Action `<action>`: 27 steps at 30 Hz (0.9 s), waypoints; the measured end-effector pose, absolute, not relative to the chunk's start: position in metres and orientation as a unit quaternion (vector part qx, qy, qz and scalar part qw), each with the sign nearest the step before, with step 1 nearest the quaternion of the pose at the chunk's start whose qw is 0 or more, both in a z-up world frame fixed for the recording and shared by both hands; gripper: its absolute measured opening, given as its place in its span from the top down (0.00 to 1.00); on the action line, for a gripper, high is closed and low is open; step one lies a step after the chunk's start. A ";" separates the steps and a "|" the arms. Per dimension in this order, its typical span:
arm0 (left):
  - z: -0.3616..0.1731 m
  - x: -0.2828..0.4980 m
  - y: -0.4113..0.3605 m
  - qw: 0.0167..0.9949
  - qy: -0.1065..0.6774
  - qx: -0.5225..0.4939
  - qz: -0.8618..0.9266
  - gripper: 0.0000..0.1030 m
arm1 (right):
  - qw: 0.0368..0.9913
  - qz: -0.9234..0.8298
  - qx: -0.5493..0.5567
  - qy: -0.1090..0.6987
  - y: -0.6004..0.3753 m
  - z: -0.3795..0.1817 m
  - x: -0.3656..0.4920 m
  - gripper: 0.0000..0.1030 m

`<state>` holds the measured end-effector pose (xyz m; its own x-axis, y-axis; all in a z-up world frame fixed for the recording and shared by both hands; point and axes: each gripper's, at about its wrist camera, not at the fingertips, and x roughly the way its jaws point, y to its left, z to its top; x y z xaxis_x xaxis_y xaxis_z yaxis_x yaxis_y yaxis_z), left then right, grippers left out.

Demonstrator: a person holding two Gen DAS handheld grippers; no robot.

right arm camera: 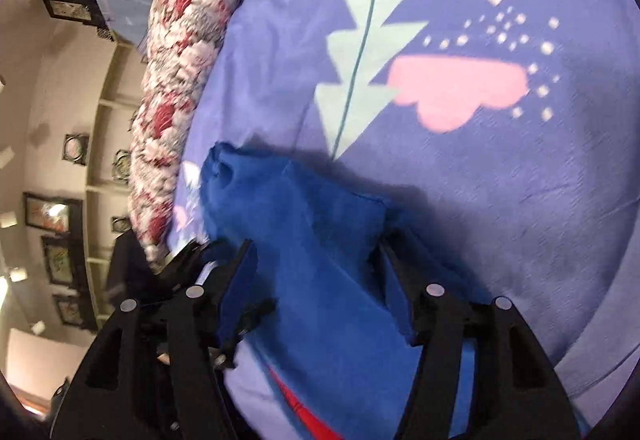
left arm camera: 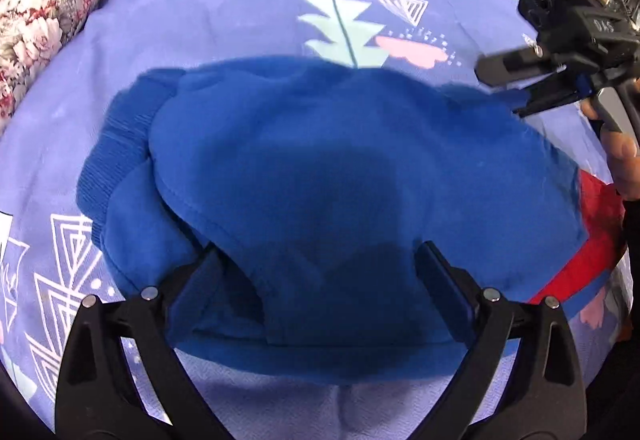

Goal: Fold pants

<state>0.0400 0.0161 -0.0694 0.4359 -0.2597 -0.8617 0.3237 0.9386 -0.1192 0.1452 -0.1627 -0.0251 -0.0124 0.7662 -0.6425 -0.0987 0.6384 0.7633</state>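
Room: pale wall with shelves and framed pictures [right arm camera: 48, 212] beyond the bed's edge.
Bed cover [left arm camera: 240, 28]: lilac-blue, printed with trees, triangles, a pink cloud.
Floral cushion [left arm camera: 56, 12]: along the cover's far-left edge.
Pants [left arm camera: 320, 168]: blue, folded into a bundle mid-cover; long axis left to right in the left wrist view; ribbed end toward the cushion.
Left gripper [left arm camera: 320, 280]: spread wide, straddling the bundle's near edge, not pinching.
Right gripper [right arm camera: 316, 272]: parted, pads clear of the cloth between them.

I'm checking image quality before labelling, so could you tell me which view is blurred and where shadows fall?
Left wrist view: mostly sharp, fisheye-bent at the edges; a dark shadow sits mid-way on the blue pants; the right hand-held gripper is slightly soft. Right wrist view: motion-smeared, most on the floral pillow and the pants' edge; shadow darkens the bedsheet beside them.
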 end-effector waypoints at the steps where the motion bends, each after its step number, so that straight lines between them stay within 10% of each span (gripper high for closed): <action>1: -0.070 0.040 0.016 0.847 0.502 0.032 -0.172 0.05 | 0.639 0.340 0.262 0.638 -0.161 -0.025 0.145 0.41; 8: -0.075 0.037 0.020 0.850 0.498 0.029 -0.169 0.05 | 0.633 0.324 0.251 0.657 -0.145 -0.040 0.157 0.43; 14: -0.077 0.037 0.022 0.846 0.504 0.031 -0.169 0.05 | 0.708 0.284 0.283 0.582 -0.177 -0.037 0.159 0.93; 20: -0.078 0.040 0.018 0.843 0.509 0.042 -0.167 0.04 | 0.705 0.246 0.277 0.606 -0.193 -0.045 0.165 0.94; 24: -0.075 0.039 0.021 0.846 0.507 0.038 -0.163 0.04 | 0.766 0.181 0.233 0.571 -0.225 -0.011 0.164 0.60; 27: -0.057 0.035 0.028 0.862 0.480 0.019 -0.163 0.04 | 0.782 0.196 0.258 0.532 -0.243 0.022 0.142 0.57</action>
